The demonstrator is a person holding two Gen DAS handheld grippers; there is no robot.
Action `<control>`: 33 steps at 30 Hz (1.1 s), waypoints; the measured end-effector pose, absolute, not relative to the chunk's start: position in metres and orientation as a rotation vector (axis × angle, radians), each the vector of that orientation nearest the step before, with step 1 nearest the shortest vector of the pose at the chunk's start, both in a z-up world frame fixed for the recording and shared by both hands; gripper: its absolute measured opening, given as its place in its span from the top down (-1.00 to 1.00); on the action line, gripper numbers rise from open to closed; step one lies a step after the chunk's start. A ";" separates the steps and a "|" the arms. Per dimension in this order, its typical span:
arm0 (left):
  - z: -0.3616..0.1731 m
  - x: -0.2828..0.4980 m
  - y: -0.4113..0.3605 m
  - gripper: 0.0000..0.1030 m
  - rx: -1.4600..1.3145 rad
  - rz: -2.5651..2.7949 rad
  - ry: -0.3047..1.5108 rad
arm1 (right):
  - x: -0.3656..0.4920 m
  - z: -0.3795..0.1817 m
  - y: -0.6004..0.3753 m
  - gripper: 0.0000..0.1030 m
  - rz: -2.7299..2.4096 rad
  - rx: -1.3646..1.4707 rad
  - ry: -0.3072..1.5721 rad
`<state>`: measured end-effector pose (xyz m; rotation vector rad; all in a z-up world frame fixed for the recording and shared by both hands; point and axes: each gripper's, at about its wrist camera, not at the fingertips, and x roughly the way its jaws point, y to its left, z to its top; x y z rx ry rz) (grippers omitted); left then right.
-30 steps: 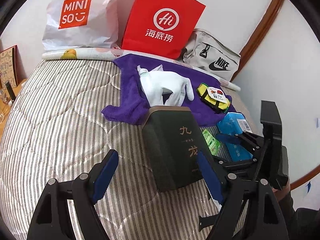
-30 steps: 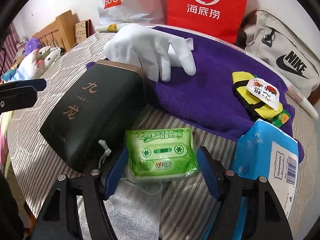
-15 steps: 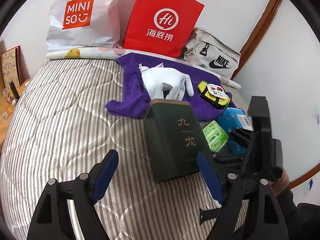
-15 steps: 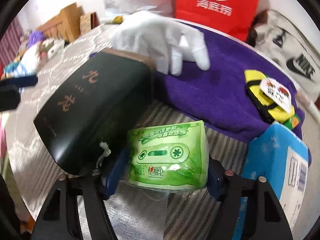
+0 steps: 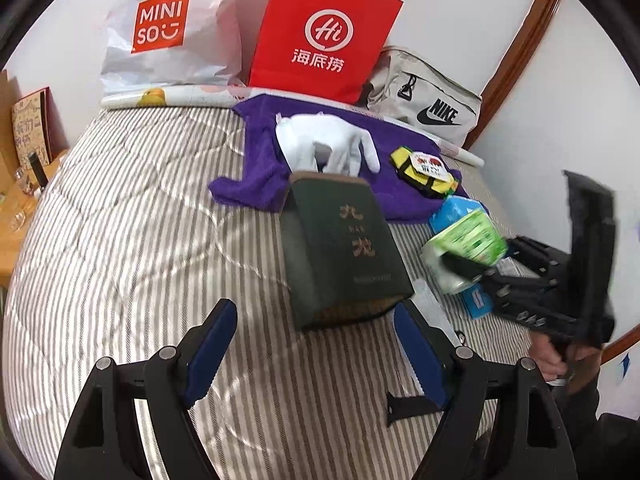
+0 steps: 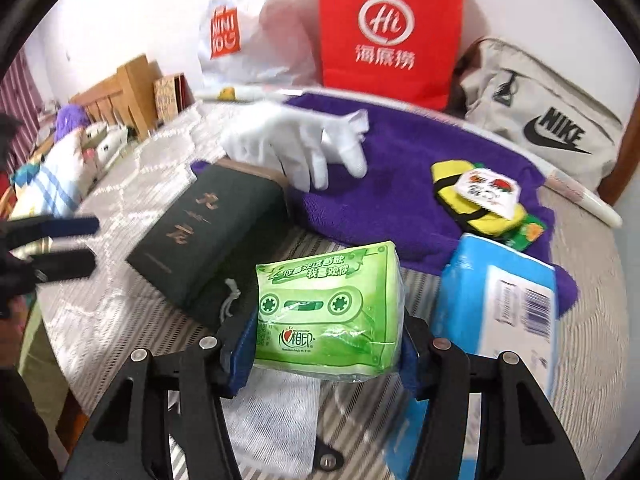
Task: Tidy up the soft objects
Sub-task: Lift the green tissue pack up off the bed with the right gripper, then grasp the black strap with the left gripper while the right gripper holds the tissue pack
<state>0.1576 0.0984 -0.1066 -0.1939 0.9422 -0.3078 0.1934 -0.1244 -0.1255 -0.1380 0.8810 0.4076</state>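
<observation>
My right gripper (image 6: 326, 344) is shut on a green tissue pack (image 6: 328, 304) and holds it above the striped bed; it also shows in the left wrist view (image 5: 466, 240). My left gripper (image 5: 316, 344) is open and empty, just in front of a dark green box (image 5: 340, 240) lying on the bed. A white glove (image 5: 328, 140) and a yellow pouch (image 5: 424, 168) lie on a purple towel (image 5: 260, 176) behind the box. A blue tissue pack (image 6: 500, 312) lies to the right of the green pack.
A red paper bag (image 5: 324, 32), a white MINISO bag (image 5: 160, 32) and a grey Nike bag (image 5: 428, 100) stand against the wall at the back. A wooden side table (image 5: 16, 216) is at the left. A clear plastic bag (image 6: 272, 412) lies under the right gripper.
My right gripper has closed on the green tissue pack and lifted it off the bed. My left gripper has drawn back a little from the dark box.
</observation>
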 end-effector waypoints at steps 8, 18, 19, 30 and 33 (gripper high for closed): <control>-0.118 0.136 0.064 -0.54 -0.158 -0.339 0.967 | 0.152 -0.096 -0.163 -0.12 0.373 -0.071 0.805; -0.153 0.118 0.005 -0.54 -0.071 -0.395 1.029 | 0.104 -0.101 -0.217 -0.12 0.318 -0.050 0.798; -0.154 0.117 0.003 -0.54 -0.065 -0.402 1.036 | 0.102 -0.104 -0.221 -0.12 0.316 -0.046 0.801; -0.172 0.075 -0.018 -0.54 0.047 -0.394 1.101 | 0.081 -0.145 -0.247 -0.13 0.313 0.039 0.861; -0.173 0.072 -0.024 -0.54 -0.035 -0.441 1.115 | 0.081 -0.149 -0.250 -0.13 0.324 0.063 0.863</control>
